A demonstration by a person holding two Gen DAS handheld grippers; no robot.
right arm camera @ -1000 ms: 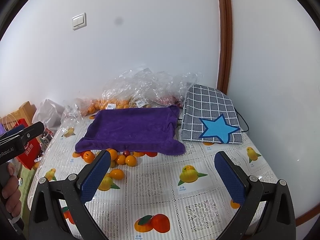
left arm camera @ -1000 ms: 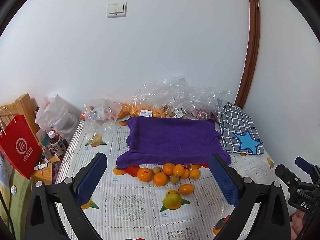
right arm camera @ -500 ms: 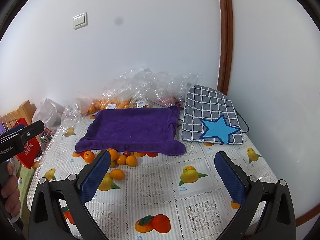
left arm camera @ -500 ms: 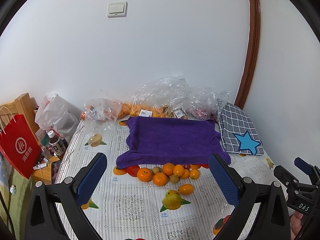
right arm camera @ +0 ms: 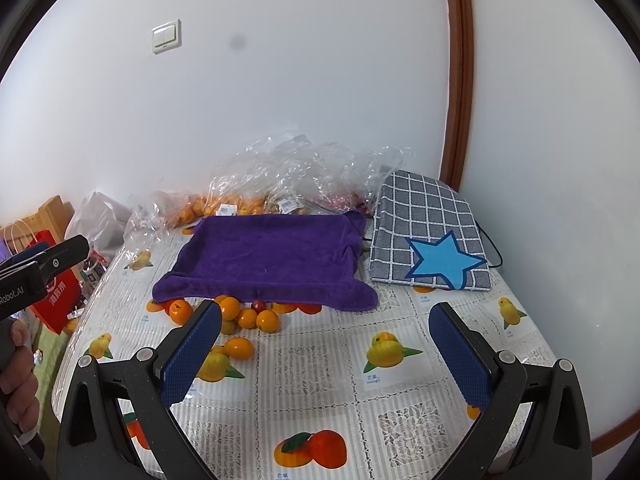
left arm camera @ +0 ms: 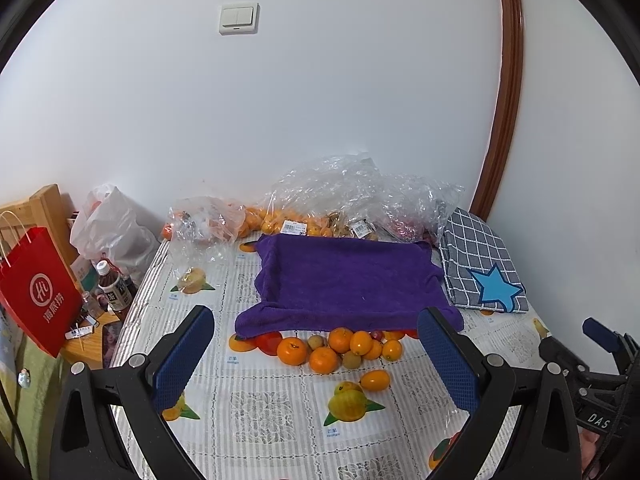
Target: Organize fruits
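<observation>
Tabletop fruit pile (left arm camera: 340,346) (loose) lies beyond both wide-spread, empty grippers (left arm camera: 316,354) (right arm camera: 324,346).

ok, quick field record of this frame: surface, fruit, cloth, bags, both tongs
surface: table with fruit-print cover
loose fruit: small pile at purple cloth's near edge; one orange fruit apart, nearer the camera
purple cloth: spread flat, mid-table
plastic bags: along wall, holding oranges
checked cushion: right of cloth
left tongs: open, empty
right tongs: open, empty
</observation>
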